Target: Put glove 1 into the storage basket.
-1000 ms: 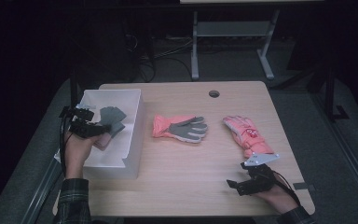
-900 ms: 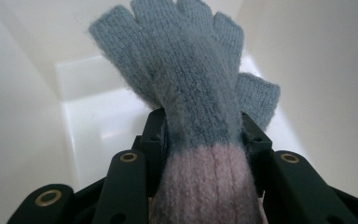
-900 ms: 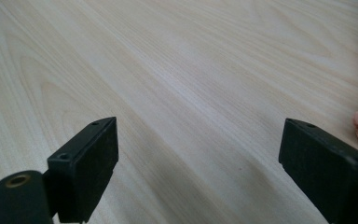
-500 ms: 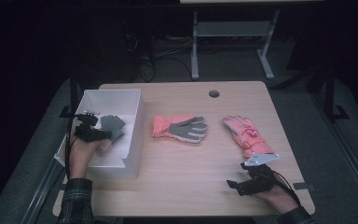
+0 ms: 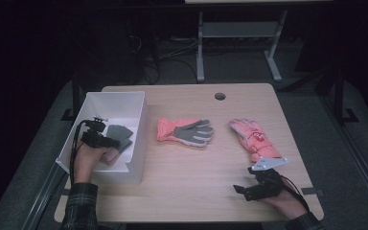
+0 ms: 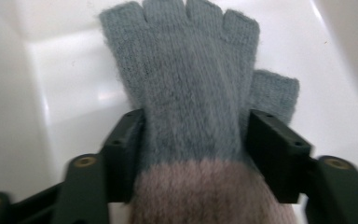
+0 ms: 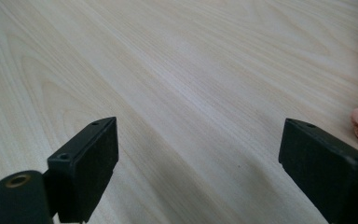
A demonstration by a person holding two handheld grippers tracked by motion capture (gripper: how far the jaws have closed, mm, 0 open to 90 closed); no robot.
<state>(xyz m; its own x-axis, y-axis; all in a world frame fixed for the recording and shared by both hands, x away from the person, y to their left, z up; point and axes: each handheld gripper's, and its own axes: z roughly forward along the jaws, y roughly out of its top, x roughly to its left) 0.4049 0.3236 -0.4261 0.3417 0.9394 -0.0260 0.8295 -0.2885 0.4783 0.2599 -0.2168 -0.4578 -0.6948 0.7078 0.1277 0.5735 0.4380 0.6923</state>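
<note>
Your right gripper (image 5: 242,190) rests near the surface's (image 5: 196,182) near right corner, released, jaws wide with bare wood between them. Its own view shows a bit of pink at the right edge, which the high view shows to be the pink glove (image 5: 254,138) lying just beyond it toward the right edge.

Your left gripper (image 5: 109,142) is down inside the white bin (image 5: 139,124), which sits at the surface's left edge. Its jaws have just been opening, and the grey glove (image 6: 191,88) lies between them. In the left gripper view the pads stand right at the glove's sides, at the palm just above the brownish cuff; whether they touch it you cannot tell, but they no longer pinch it, so count the gripper as released. The glove lies flat on the bin's floor, its short finger stubs pointing away from you.

Count three gloves: one grey in the bin, one orange glove (image 5: 184,131) with a grey palm mid-surface, just right of the bin, and the pink one. There are two grippers and one bin.

The high view gives the layout but shows the grey glove only as a small dark patch; the left gripper view shows its knit, five stubs and cuff. At the far edge there is a round hole (image 5: 219,96).
</note>
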